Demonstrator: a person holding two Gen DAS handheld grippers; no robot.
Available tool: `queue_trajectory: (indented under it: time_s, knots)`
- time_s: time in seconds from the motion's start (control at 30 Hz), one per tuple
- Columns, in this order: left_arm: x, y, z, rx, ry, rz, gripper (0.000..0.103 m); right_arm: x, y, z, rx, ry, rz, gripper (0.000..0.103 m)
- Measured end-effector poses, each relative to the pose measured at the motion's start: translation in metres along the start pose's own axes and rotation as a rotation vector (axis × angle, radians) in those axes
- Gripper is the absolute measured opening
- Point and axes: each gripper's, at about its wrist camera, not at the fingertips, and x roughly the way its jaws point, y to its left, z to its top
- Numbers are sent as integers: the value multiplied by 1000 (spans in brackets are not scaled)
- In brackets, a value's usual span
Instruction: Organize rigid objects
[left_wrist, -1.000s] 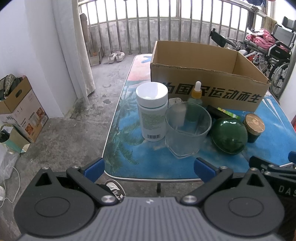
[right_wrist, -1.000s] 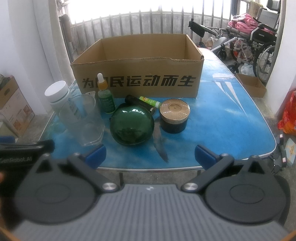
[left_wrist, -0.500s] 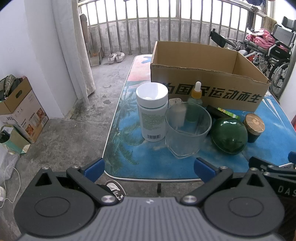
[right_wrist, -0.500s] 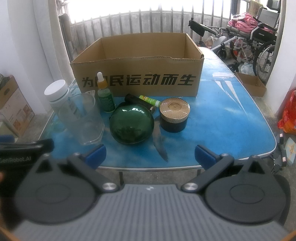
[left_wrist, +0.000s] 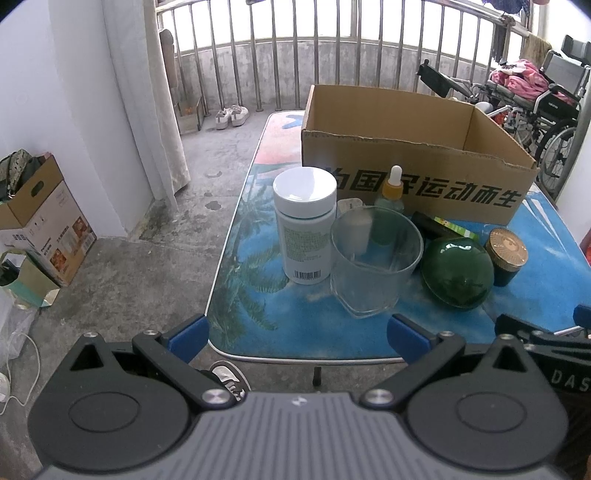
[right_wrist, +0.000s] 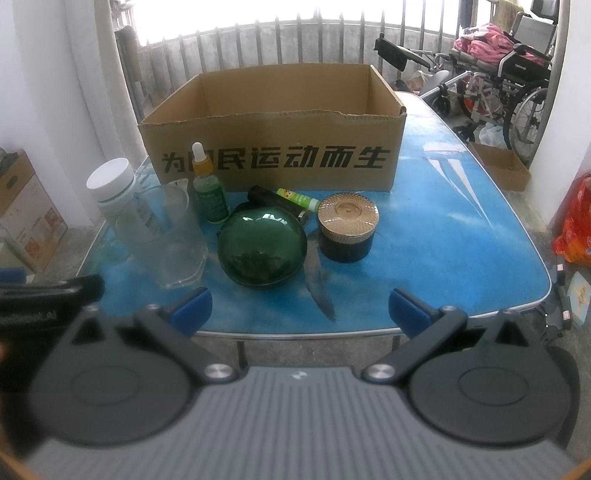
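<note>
An open cardboard box (left_wrist: 417, 162) (right_wrist: 273, 140) stands at the back of a blue table (left_wrist: 295, 325) (right_wrist: 443, 236). In front of it stand a white pill bottle (left_wrist: 304, 225) (right_wrist: 114, 192), a clear measuring cup (left_wrist: 373, 258) (right_wrist: 166, 236), a green dropper bottle (left_wrist: 392, 188) (right_wrist: 208, 188), a green glass ball (left_wrist: 458, 271) (right_wrist: 262, 245), a dark jar with a gold lid (left_wrist: 506, 254) (right_wrist: 347, 225) and a black tube with a green stick (right_wrist: 280, 199). My left gripper (left_wrist: 299, 334) and right gripper (right_wrist: 299, 308) are open and empty at the table's near edge.
Cardboard boxes (left_wrist: 40, 218) and a paper bag (left_wrist: 26, 280) sit on the concrete floor at left. A curtain (left_wrist: 147, 96) and balcony railing (left_wrist: 332, 55) stand behind. A wheelchair (right_wrist: 509, 74) and a small carton (right_wrist: 498, 170) are at the right. The right gripper's body shows in the left view (left_wrist: 546, 339).
Both grippers have crept slightly closer to the table and stay open. Nothing on the table has moved.
</note>
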Motion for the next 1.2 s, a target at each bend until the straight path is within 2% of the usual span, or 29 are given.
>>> queue_trajectory:
  time_s: [0.6, 0.73, 0.9, 1.03, 1.2]
  knots:
    - [-1, -3, 4, 41, -62, -20, 103, 4, -1, 4, -5, 1, -19, 102]
    - [-9, -5, 6, 76, -123, -63, 103, -5, -14, 11, -2, -65, -19, 102]
    - [-15, -8, 0, 100, -208, -107, 103, -28, -37, 19, -36, -258, 31, 102]
    - [-13, -11, -10, 98, -257, -164, 103, -33, -47, 24, -70, -296, 62, 102]
    - [-2, -14, -21, 101, -284, -215, 103, -34, -41, 24, -59, -306, 186, 102]
